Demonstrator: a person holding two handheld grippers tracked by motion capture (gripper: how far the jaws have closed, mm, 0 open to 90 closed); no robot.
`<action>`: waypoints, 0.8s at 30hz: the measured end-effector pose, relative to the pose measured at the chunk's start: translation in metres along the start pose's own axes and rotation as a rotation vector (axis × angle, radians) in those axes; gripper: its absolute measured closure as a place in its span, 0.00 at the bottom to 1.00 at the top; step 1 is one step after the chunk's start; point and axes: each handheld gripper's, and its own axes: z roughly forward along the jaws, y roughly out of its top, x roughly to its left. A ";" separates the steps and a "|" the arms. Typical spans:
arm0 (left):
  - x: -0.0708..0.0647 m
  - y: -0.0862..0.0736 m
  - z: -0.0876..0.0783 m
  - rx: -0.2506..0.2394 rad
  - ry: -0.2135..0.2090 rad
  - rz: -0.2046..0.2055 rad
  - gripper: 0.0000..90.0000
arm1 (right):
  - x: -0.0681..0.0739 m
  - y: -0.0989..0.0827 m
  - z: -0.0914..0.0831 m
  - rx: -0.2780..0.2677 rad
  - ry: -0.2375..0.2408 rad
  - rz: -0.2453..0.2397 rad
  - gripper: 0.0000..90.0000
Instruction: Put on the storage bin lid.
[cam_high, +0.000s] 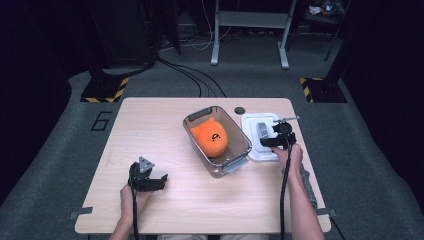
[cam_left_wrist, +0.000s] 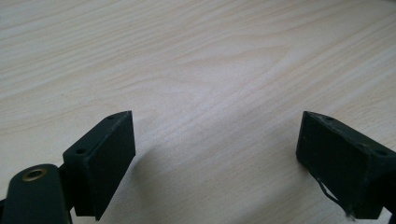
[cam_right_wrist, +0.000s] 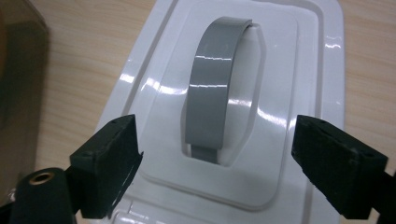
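A clear plastic bin (cam_high: 236, 161) stands at the middle of the wooden table (cam_high: 150, 130) with an orange plush toy (cam_high: 210, 137) inside. To its right lies a white lid (cam_high: 251, 123) with a grey strap handle (cam_right_wrist: 212, 88). My right gripper (cam_high: 268, 142) hovers over the lid (cam_right_wrist: 308, 56), and in the right gripper view (cam_right_wrist: 215, 140) it is open, one jaw on each side of the handle, touching nothing. Near the front left of the table my left gripper (cam_high: 161, 181) is low over bare wood (cam_left_wrist: 215, 140), open and holding nothing.
A small dark round disc (cam_high: 240, 110) sits near the table's far edge, behind the bin. Beyond the table are cables on grey carpet, a metal stand (cam_high: 250, 30) and yellow-black striped floor plates (cam_high: 102, 90).
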 end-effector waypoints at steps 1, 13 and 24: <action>0.000 0.000 0.000 0.000 0.001 0.000 0.13 | 0.001 0.000 0.003 0.004 -0.004 0.001 0.18; 0.000 0.000 -0.001 0.007 -0.003 0.002 0.13 | 0.007 0.013 0.026 0.003 -0.025 0.005 0.47; 0.000 0.000 -0.001 0.007 -0.002 0.001 0.13 | 0.013 0.020 0.038 0.015 -0.054 -0.012 0.64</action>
